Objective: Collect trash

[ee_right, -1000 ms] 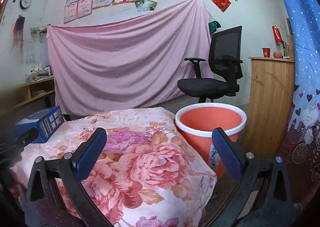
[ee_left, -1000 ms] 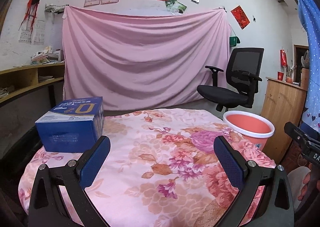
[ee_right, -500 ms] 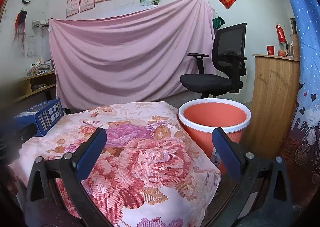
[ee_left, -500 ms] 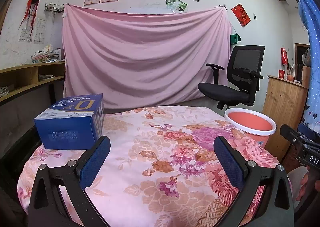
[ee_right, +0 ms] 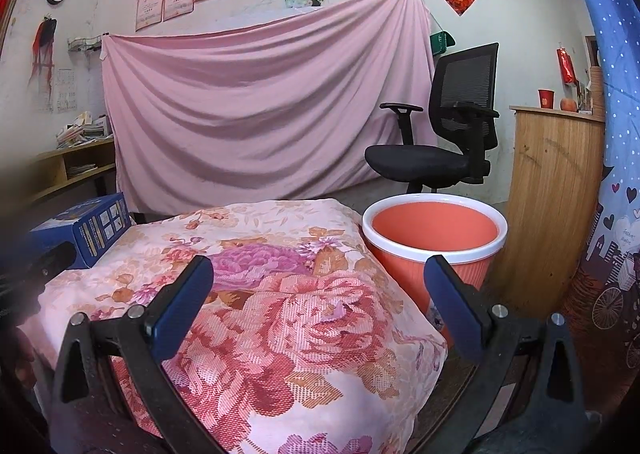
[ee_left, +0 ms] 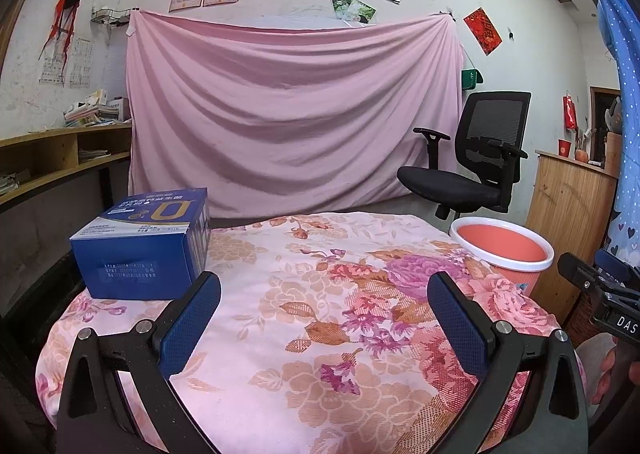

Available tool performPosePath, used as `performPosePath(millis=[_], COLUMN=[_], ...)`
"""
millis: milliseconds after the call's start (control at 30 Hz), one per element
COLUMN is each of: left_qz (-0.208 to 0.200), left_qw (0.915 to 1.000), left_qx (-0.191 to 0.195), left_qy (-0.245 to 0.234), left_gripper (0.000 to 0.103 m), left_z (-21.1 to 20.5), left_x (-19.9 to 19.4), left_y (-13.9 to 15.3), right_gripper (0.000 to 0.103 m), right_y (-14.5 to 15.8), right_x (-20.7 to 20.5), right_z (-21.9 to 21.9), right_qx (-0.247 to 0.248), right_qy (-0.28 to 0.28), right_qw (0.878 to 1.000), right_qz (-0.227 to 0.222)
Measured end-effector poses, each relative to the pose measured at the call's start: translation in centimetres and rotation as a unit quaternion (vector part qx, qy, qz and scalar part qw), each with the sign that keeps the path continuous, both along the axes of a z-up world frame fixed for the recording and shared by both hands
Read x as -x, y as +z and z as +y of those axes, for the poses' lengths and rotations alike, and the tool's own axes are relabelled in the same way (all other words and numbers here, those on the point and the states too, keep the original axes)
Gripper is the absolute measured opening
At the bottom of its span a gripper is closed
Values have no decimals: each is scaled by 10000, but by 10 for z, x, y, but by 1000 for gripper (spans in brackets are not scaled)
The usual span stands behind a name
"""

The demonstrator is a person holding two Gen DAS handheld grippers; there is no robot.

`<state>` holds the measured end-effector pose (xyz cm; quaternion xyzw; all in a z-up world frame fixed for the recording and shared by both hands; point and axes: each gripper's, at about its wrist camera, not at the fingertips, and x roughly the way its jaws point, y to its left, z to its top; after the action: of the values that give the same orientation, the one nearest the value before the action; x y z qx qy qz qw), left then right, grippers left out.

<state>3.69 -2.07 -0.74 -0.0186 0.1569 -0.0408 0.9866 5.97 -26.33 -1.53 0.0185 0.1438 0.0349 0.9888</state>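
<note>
Both my left tongs (ee_left: 324,310) and right tongs (ee_right: 318,294) gape wide, empty. One blue carton (ee_left: 146,244) sits on the table (ee_left: 320,334) at ten o'clock; one orange bin (ee_right: 434,234) stands at two o'clock.

Blurred at the left edge: dark left gripper (ee_right: 36,266). Hiding the lower wall of the orange, white-rimmed plastic bin (ee_right: 436,226): flowered cloth-covered table (ee_right: 280,294).

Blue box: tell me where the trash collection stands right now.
Done: nothing that shows. The blue box sits on the floral cloth at its far left corner. In hand: nothing; the left gripper and the right gripper are both open and empty. Left: pick up the box and drop it into the orange bin beside the table; what shows of the bin's inside looks empty.
</note>
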Motion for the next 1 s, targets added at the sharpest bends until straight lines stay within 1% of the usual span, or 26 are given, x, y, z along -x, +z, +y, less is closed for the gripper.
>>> performPosePath(millis=[1000], left_qz=[-29], left_qw=[10000], left_qx=[-56], left_qy=[-22], left_gripper=[101], left_z=[2], left_x=[1], left_y=[-2], right_gripper=[103], right_y=[-1], right_x=[0], right_z=[1], right_qx=[-2], right_qy=[11], right_qw=[10000], right_qz=[2])
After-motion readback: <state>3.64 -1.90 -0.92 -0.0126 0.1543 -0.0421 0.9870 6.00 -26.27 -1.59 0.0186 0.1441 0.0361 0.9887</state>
